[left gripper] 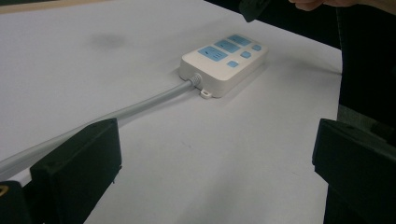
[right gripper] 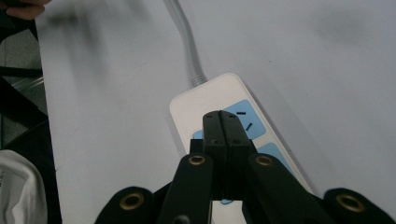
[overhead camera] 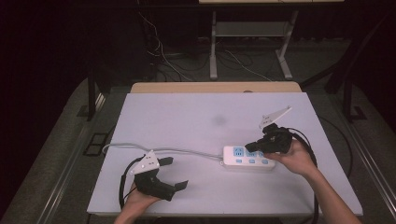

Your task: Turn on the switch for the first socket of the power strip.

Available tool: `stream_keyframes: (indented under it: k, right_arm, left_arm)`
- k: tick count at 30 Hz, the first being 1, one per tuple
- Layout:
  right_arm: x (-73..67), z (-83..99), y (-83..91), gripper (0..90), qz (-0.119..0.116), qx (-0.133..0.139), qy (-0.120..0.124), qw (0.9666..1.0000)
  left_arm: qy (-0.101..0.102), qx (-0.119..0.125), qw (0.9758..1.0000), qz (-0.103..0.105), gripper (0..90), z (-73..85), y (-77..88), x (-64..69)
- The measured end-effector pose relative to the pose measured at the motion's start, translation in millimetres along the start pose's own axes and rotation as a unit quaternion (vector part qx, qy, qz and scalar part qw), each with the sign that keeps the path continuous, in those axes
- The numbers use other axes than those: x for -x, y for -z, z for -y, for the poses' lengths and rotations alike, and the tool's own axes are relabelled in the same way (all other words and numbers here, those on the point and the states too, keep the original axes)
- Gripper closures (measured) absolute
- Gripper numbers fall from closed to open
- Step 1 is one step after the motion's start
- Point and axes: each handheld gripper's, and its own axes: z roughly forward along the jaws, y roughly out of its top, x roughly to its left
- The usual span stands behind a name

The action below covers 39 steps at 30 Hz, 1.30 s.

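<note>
Dim room, dark all round; the white counter [overhead camera: 196, 121] is evenly lit from above, with soft shadows. The high view is grainy. In the right gripper view, the counter's far left corner smears with blur.

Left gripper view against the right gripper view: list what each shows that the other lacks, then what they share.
Left gripper view alone: the left gripper with its jaws spread wide and nothing between them, and a long run of the grey cable across the table.

Right gripper view alone: the right gripper with its jaws pressed together, poised over the blue sockets, and something white at the lower left corner.

Both: the white power strip with blue sockets, the cable entering its end, and the white tabletop.
</note>
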Motion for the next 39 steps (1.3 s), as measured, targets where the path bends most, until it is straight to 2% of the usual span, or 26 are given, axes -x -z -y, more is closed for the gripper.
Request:
stream_keyframes:
  k: [13,20,25,29,34,39]
  right_arm:
    - [1.2,14.4,26.3,89.9,0.019,0.028,-0.024,0.9991]
    - [-1.4,30.1,38.5,89.2,0.025,0.041,-0.042,0.998]
    - [-2.7,40.7,46.9,85.1,0.032,0.052,-0.057,0.9965]
    - [-4.7,48.9,52.4,74.6,0.042,0.062,-0.073,0.9945]
    - [-6.5,61.9,56.9,58.1,0.06,0.081,-0.102,0.9897]
    - [-9.0,75.9,58.5,35.3,0.071,0.107,-0.137,0.9823]
  left_arm:
    - [0.001,0.003,1.0,-0.001,0.0,0.1,0.9,0.3]
    - [0.003,0.004,1.0,-0.002,0.0,0.1,1.9,0.1]
    - [0.004,0.005,1.0,-0.003,0.0,0.2,2.0,-0.1]
    - [0.004,0.005,1.0,-0.003,0.0,0.2,2.2,0.1]
    - [0.005,0.005,1.0,-0.003,0.0,0.3,2.1,0.1]
    - [0.004,0.006,1.0,-0.003,0.0,0.3,2.4,-0.1]
